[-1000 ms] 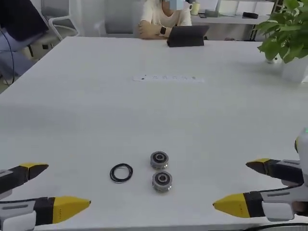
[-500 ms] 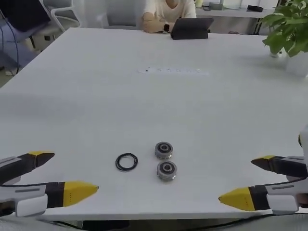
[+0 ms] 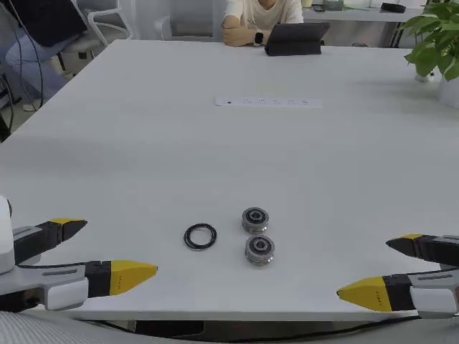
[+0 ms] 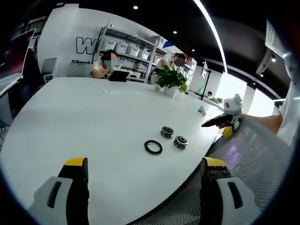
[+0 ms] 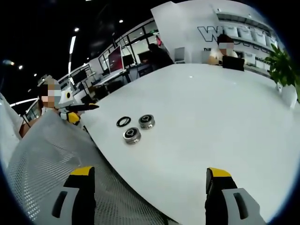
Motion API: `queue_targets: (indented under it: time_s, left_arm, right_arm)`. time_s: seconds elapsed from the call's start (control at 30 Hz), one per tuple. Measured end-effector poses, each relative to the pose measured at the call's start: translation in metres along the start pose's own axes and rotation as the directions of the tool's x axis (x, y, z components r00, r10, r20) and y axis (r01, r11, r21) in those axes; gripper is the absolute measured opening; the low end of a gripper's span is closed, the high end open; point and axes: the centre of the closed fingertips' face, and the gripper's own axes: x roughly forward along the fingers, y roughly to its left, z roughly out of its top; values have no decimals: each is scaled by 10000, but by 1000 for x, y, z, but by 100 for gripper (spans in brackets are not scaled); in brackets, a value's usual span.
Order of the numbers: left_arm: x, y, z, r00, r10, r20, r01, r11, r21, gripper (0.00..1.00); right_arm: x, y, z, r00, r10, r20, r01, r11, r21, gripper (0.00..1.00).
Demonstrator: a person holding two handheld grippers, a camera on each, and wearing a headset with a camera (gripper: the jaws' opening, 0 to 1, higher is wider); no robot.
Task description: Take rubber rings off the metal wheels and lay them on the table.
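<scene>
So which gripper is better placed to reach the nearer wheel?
Probably the right gripper: both are open, but its jaws sit slightly closer to that wheel with bare table between, while the loose ring lies on the left gripper's side.

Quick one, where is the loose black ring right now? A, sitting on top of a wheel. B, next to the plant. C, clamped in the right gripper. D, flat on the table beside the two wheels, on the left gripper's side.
D: the black ring lies flat on the table, clear of the far wheel and near wheel, toward the left gripper. The right gripper is open and empty.
</scene>
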Motion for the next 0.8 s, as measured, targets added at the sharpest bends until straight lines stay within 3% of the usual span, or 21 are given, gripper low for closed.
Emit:
queue_targets:
  time_s: [0.8]
  left_arm:
    - [-1,1,-1,9999,156,-28,-156,9998,-83,99]
  right_arm:
    - [1,2,-3,9998,162,94,-166,9988,463,94]
